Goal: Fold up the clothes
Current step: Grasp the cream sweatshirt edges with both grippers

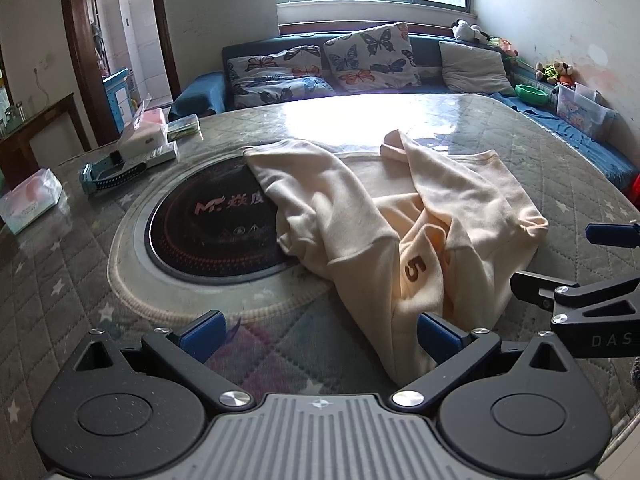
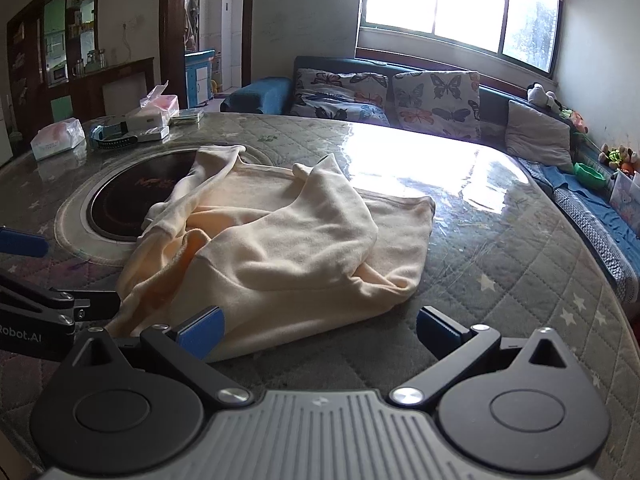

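One garment [image 1: 400, 216] lies crumpled on the bench [image 1: 520, 136], with two sleeves showing and one dark numeral, a 5 [image 1: 414, 270], on its front. One round black hob [image 1: 208, 232] is set into the bench. Two tongs are in sight, left [image 1: 320, 334] and right [image 2: 318, 332], each with two blue pads. Two tissue packs sit at the bench's left side, one near the edge [image 1: 30, 204] and one pink-topped [image 1: 146, 130] further back. One watch [image 1: 108, 176] lies between them. On the sofa [image 1: 424, 56] behind are three cushions: two with butterflies [image 1: 276, 80] [image 1: 372, 58], one plain grey [image 1: 474, 66]. One green bowl [image 1: 531, 94] sits on the side bench.
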Available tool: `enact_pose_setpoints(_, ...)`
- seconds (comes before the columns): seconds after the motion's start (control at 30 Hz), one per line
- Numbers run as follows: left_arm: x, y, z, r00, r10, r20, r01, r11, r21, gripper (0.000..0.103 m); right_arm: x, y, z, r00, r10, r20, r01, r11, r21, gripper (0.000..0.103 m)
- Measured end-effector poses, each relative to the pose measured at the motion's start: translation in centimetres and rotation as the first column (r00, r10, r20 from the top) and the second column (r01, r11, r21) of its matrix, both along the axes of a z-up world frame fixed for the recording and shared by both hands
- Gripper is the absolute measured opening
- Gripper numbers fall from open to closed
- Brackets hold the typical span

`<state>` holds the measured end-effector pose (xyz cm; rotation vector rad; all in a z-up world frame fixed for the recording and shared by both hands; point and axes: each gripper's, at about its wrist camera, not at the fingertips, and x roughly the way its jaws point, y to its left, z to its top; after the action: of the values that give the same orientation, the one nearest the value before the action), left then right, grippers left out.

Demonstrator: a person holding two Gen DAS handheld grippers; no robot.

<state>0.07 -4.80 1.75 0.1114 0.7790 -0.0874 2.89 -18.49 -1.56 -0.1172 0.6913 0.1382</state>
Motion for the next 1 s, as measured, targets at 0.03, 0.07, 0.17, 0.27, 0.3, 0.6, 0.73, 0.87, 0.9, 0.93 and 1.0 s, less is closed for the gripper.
enact_pose_setpoints(0.03, 0.2, 0.0, 0.1, 1.000, -0.002, -0.001, 0.002, 1.000, -0.001, 0.103, 0.2, 0.0, 0.0, 1.000, 0.001, 0.002, -0.001, 1.000, -0.001, 0.103)
enact_pose_setpoints(0.07, 0.4, 0.0, 0.2, 1.000, -0.003, -0.002, 0.003, 1.000, -0.002, 0.103, 0.4, 0.0, 0.1, 1.000, 0.002, 0.002, -0.002, 1.000, -0.001, 0.103)
enact_pose_setpoints(0.17, 1.0, 0.1, 0.3, 1.000, -0.007, -0.002, 0.007, 1.000, 0.000, 0.103, 1.0, -0.1, 0.2, 1.000, 0.003, 0.004, -0.003, 1.000, -0.001, 0.103)
enact_pose_setpoints(0.27, 1.6, 0.1, 0.5, 1.000, -0.012, -0.001, 0.012, 1.000, 0.003, 0.103, 1.6, -0.1, 0.4, 1.000, 0.004, 0.004, -0.004, 1.000, 0.001, 0.103)
enact_pose_setpoints(0.3, 1.8, 0.1, 0.5, 1.000, -0.013, -0.002, 0.013, 1.000, 0.004, 0.103, 1.9, -0.2, 0.4, 1.000, 0.005, 0.002, -0.005, 1.000, 0.003, 0.103)
enact_pose_setpoints(0.6, 4.6, 0.3, 1.0, 1.000, -0.012, -0.001, 0.012, 1.000, 0.006, 0.103, 4.3, -0.1, 0.6, 1.000, 0.003, 0.003, -0.003, 1.000, -0.008, 0.103)
enact_pose_setpoints(0.73, 6.0, 0.5, 1.3, 1.000, -0.007, 0.000, 0.007, 1.000, 0.005, 0.103, 5.6, -0.2, 0.8, 1.000, 0.009, 0.009, -0.009, 1.000, -0.015, 0.103)
enact_pose_setpoints(0.87, 7.6, 0.5, 1.6, 1.000, 0.002, 0.001, -0.002, 1.000, 0.003, 0.103, 7.8, -0.4, 0.8, 1.000, 0.019, 0.006, -0.019, 1.000, -0.003, 0.103)
enact_pose_setpoints(0.9, 8.0, 0.5, 1.6, 1.000, 0.005, 0.001, -0.005, 1.000, 0.006, 0.103, 8.3, -0.5, 0.8, 1.000, 0.024, 0.007, -0.025, 1.000, 0.000, 0.103)
enact_pose_setpoints(0.93, 8.4, 0.4, 1.6, 1.000, 0.007, 0.001, -0.007, 1.000, 0.009, 0.103, 8.9, -0.5, 0.9, 0.999, 0.031, 0.008, -0.031, 1.000, 0.003, 0.103)
enact_pose_setpoints(1.0, 9.2, 0.2, 1.6, 1.000, 0.005, -0.001, -0.005, 1.000, 0.016, 0.103, 10.0, -0.5, 0.9, 0.999, 0.039, 0.010, -0.039, 0.999, 0.008, 0.103)
